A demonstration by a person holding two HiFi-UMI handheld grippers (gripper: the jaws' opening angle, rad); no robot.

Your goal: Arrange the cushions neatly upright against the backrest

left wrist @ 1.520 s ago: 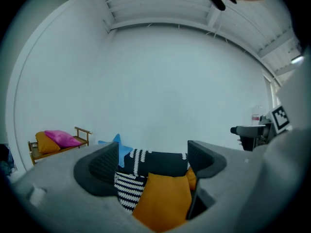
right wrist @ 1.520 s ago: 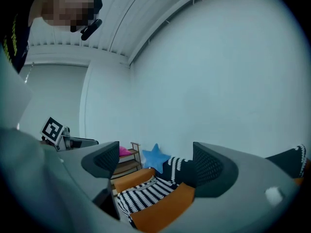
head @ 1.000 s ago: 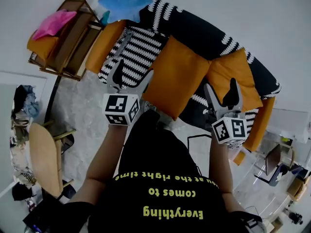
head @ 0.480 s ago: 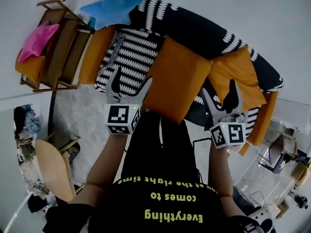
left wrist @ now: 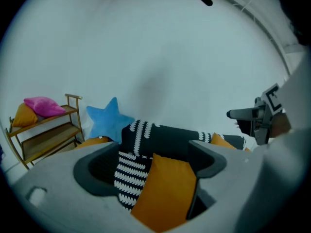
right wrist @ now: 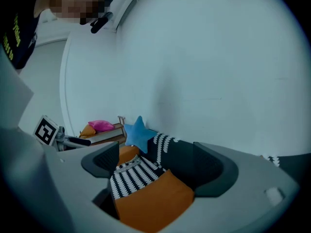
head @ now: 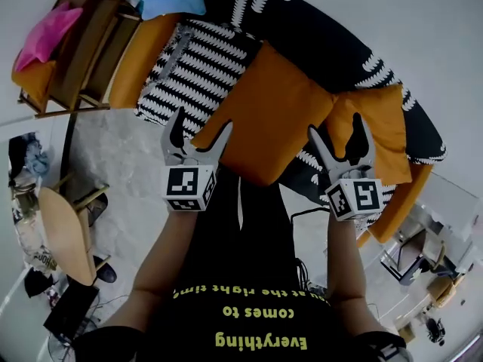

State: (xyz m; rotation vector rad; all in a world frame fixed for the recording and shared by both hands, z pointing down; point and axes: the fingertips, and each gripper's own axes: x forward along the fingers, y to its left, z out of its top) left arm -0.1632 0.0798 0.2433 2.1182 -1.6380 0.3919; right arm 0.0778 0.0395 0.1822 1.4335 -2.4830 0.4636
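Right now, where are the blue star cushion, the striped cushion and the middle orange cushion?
blue star cushion (left wrist: 108,123): left gripper view, star's centre.
striped cushion (head: 185,70): head view, centre of its face.
middle orange cushion (head: 268,119): head view, centre of its face.

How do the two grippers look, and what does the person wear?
The left gripper and the right gripper look alike: light grey jaws, dark on the inside. Each carries a white cube with black square markers on its faces. The person wears a black T-shirt with yellow print.
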